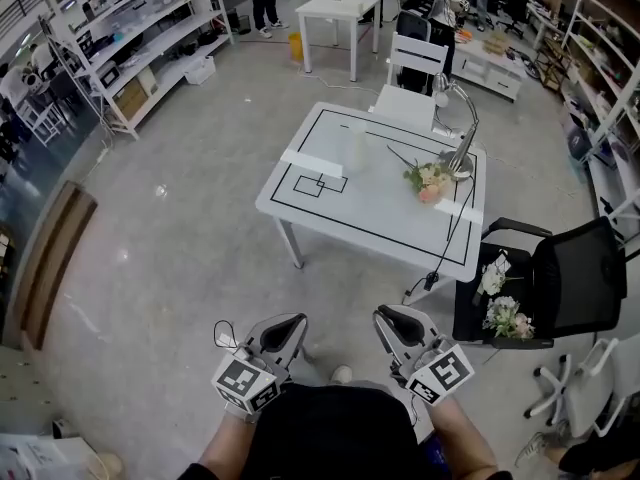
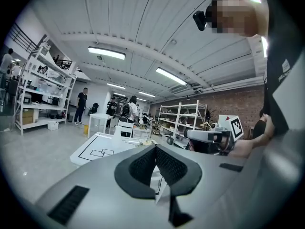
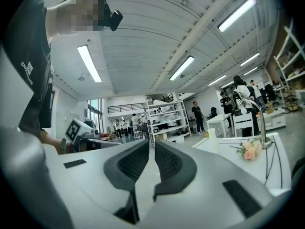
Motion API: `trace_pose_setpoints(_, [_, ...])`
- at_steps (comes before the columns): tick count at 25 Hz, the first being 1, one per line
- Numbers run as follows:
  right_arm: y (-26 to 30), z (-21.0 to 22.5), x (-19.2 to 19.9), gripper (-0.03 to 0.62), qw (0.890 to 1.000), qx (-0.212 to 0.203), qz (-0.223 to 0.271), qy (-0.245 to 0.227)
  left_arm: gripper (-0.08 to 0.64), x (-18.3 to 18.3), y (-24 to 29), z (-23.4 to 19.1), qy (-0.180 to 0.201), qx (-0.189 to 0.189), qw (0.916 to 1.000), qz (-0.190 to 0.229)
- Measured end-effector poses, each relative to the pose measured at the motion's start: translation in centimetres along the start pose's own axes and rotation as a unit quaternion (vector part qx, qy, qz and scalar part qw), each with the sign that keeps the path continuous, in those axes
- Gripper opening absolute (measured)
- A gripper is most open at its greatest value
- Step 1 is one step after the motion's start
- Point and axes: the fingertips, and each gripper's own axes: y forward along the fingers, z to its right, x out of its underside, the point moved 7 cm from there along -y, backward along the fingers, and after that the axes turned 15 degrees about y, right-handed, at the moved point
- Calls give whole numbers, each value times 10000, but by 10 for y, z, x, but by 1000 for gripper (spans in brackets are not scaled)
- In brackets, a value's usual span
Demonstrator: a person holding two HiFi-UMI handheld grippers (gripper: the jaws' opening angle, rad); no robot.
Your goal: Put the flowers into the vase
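Head view: we hold both grippers low in front of our body, well short of the table [image 1: 330,223]. Left gripper [image 1: 285,326] and right gripper [image 1: 395,323] sit side by side, apart, both pointing towards the table.

Left gripper view: the pads meet at the tip, jaws fully together, nothing between them. Right gripper view: jaws closed to a thin slit, nothing gripped.

The flowers [image 1: 428,180] lie flat on the table near its right edge, just beside the lamp [image 1: 462,133] base. Their long axis runs along the tabletop: blooms towards the lamp side, one thin stem angling up-left in the head view, towards the vase [image 1: 358,148]. The right gripper view shows the same bunch [image 3: 250,149] lying down next to the lamp post, blooms pink and cream.

The vase stands upright, white, near the table centre inside the taped black outline, apart from the flowers. It also shows in the right gripper view [image 3: 212,133], left of the bunch.

More white blooms [image 1: 505,316] lie on the seat of a black chair [image 1: 585,278], right of the table.
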Motion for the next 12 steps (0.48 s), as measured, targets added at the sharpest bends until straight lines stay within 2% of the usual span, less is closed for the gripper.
trace_pose_setpoints(6, [-3, 18, 2, 43, 9998, 171, -39, 84, 6, 2, 21, -2, 0, 121, 9999, -8])
trace_pose_setpoints(12, [17, 35, 2, 43, 9996, 229, -92, 100, 6, 9, 42, -23, -93, 194, 9998, -4])
